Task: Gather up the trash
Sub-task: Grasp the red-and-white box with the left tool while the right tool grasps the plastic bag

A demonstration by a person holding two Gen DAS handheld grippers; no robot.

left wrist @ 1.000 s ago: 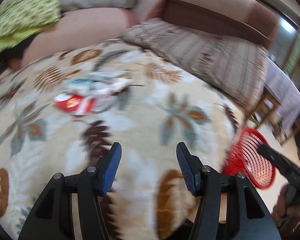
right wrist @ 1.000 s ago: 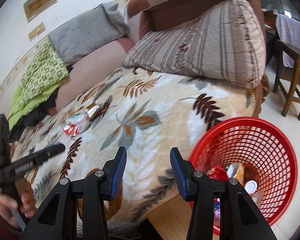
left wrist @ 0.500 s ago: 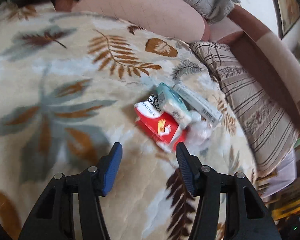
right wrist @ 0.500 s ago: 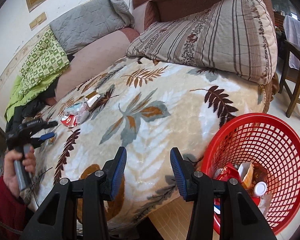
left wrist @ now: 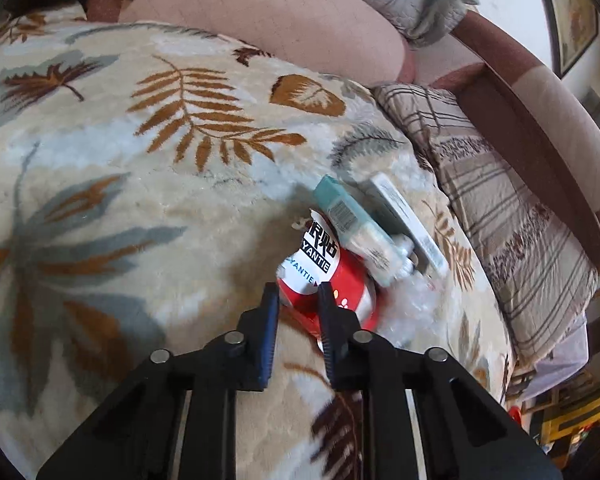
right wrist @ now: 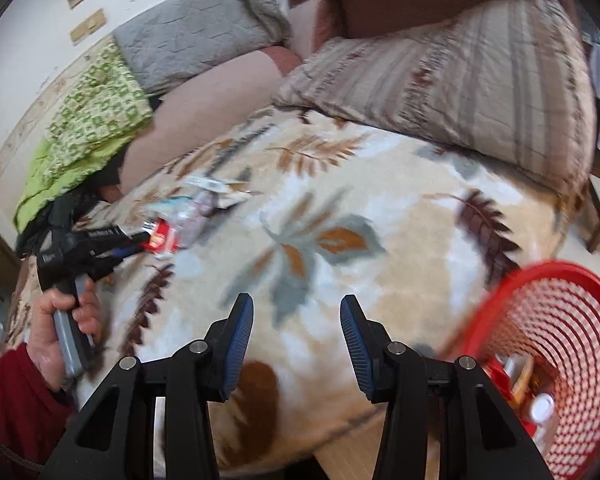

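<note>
Your left gripper (left wrist: 298, 295) is pinching the near edge of the red and white wrapper (left wrist: 326, 276), its jaws drawn in close on either side of the crumpled packet. That wrapper is lying on the leaf-patterned blanket (left wrist: 112, 184) as part of a small heap: a teal box (left wrist: 350, 220) is resting across its far end, a pale flat box (left wrist: 406, 224) is lying just beside the teal one, and a bit of clear plastic (left wrist: 408, 312) is sitting against the wrapper's right side. From the right wrist view, your left hand (right wrist: 62, 328) is gripping the handle of that tool, with a dark red sleeve (right wrist: 14, 408) showing at the wrist.

Your right gripper (right wrist: 297, 312) is hanging released above the front of the blanket, jaws wide apart and nothing between them. The red basket (right wrist: 548, 320) is standing off the blanket's edge to the right, blurred, with some trash already lying inside it. A striped pillow (right wrist: 440, 80) is lying at the far side.
</note>
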